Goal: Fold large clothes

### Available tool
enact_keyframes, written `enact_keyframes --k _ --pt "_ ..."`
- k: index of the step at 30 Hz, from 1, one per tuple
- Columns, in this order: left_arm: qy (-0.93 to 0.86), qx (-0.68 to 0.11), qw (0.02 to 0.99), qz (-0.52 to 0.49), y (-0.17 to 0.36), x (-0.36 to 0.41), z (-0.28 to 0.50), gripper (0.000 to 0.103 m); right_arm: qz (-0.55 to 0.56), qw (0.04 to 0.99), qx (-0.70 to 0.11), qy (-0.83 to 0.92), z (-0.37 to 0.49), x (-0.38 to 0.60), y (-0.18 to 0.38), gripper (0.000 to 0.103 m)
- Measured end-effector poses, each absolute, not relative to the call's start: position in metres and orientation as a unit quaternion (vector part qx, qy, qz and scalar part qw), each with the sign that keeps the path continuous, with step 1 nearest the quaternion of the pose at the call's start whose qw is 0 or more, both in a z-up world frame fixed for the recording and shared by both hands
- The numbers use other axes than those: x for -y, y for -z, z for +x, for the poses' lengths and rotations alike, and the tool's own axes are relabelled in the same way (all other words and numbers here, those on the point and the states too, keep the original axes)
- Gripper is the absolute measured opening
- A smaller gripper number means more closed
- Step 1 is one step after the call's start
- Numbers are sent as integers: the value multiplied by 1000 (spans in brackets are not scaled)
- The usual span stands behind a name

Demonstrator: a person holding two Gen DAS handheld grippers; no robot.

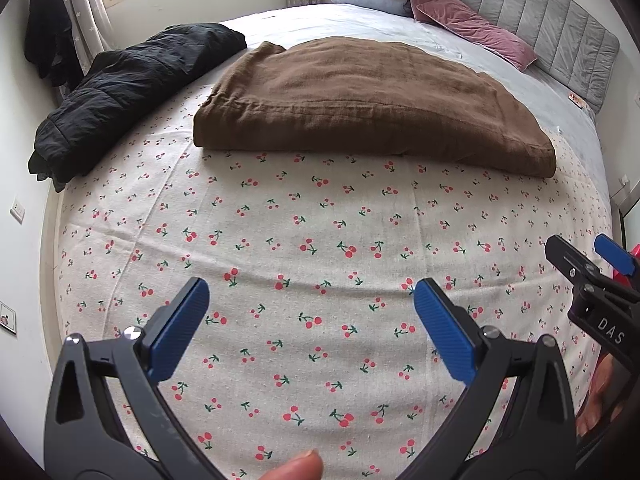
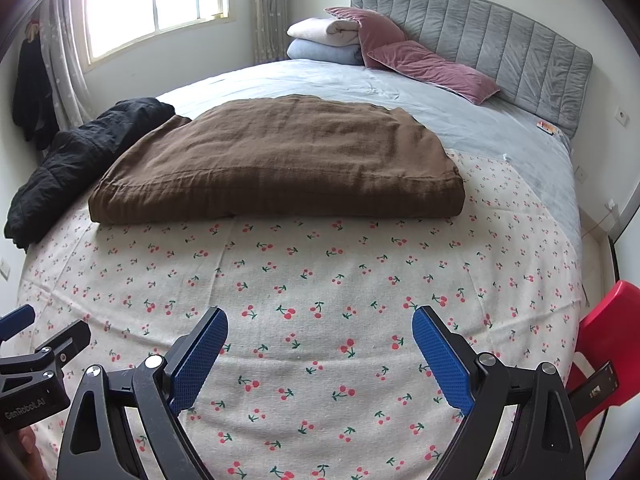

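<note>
A brown garment (image 1: 360,100), folded into a thick flat bundle, is lying on the bed across the far edge of a cherry-print sheet (image 1: 300,264), where that sheet is meeting the grey bedcover (image 1: 360,20). Just beside its left end a crumpled black garment (image 1: 120,92) is sprawling toward the bed's left edge; whether the two are touching is hard to tell.

The left tool (image 1: 312,320) is hovering over the near part of the cherry sheet with its blue-padded fingers spread wide and gripping nothing, well short of the brown bundle. The right tool (image 2: 320,348) is hanging alongside it, likewise spread wide and empty above the sheet.

At the head of the bed, two mauve pillows (image 2: 432,68) are leaning against the grey padded headboard (image 2: 520,64), with folded white and pale blue blankets (image 2: 324,42) stacking just left of them. A red chair (image 2: 604,340) is standing off the bed's right side. Daylight is coming through a curtained window (image 2: 160,4) on the far wall.
</note>
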State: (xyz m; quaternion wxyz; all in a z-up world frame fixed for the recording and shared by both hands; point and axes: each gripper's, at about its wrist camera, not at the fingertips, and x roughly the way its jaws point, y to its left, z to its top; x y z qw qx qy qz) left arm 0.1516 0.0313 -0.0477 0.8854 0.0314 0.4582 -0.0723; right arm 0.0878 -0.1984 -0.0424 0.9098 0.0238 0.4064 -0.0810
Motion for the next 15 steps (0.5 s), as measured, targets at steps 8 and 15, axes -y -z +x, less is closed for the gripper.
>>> enact_keyframes --k 8,15 --pt "72 -459 885 33 47 -32 152 102 24 909 -408 82 87 199 43 95" --pt "72 -459 885 33 47 -32 151 102 23 908 -409 82 87 198 44 95"
